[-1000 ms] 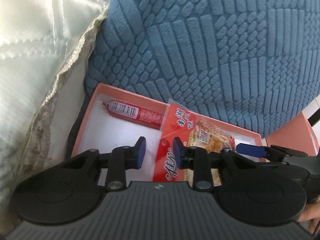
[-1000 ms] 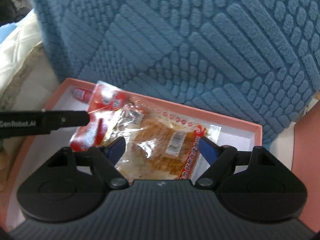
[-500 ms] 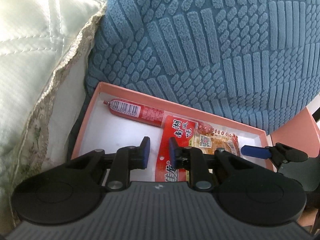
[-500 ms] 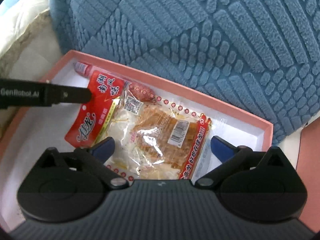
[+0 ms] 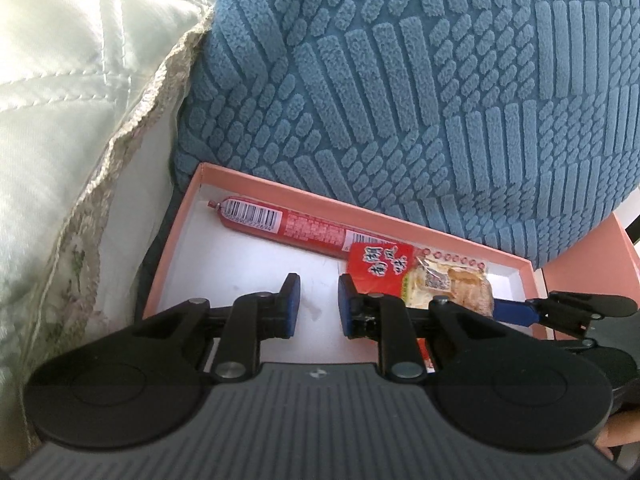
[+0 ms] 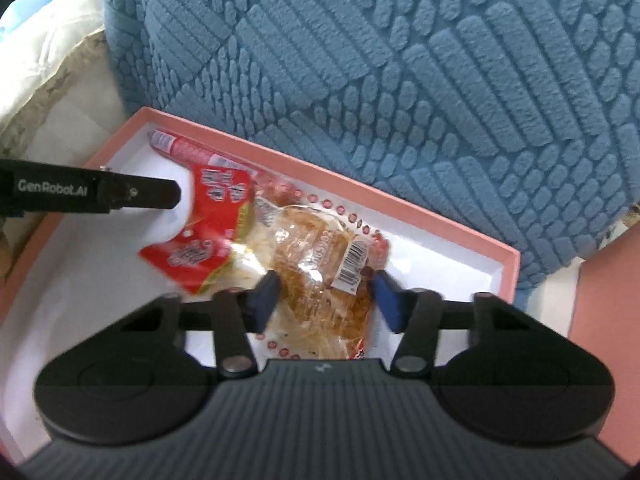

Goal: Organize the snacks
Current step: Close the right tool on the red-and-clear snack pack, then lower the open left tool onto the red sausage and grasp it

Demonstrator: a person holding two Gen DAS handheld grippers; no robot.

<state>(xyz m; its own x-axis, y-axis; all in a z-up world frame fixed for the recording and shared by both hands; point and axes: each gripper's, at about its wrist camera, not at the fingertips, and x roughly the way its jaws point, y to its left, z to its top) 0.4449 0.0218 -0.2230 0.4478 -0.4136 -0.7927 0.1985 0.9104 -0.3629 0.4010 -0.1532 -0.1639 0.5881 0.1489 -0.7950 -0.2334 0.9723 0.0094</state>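
Observation:
A pink box [image 5: 400, 222] with a white floor holds a red sausage stick [image 5: 280, 226] along its far wall and a clear snack packet with a red end [image 5: 380, 270]. My left gripper [image 5: 319, 306] is open a little and empty over the bare floor, left of the packet. In the right wrist view the packet [image 6: 312, 268] lies between the fingers of my right gripper [image 6: 324, 304], whose jaws stand a little wider than the packet. The sausage [image 6: 188, 150] and box rim [image 6: 400, 204] show there too. The left gripper's finger [image 6: 120, 194] reaches in from the left.
A large blue textured cushion [image 5: 420, 92] presses against the box's far wall. A pale quilted cushion [image 5: 68, 100] lies to the left. A pink lid or second box [image 6: 608, 300] sits to the right. The right gripper's finger [image 5: 560, 308] shows in the left wrist view.
The left gripper let go of the packet's red end, opened a little and drew left. The right gripper's jaws narrowed around the packet and it moved forward over it.

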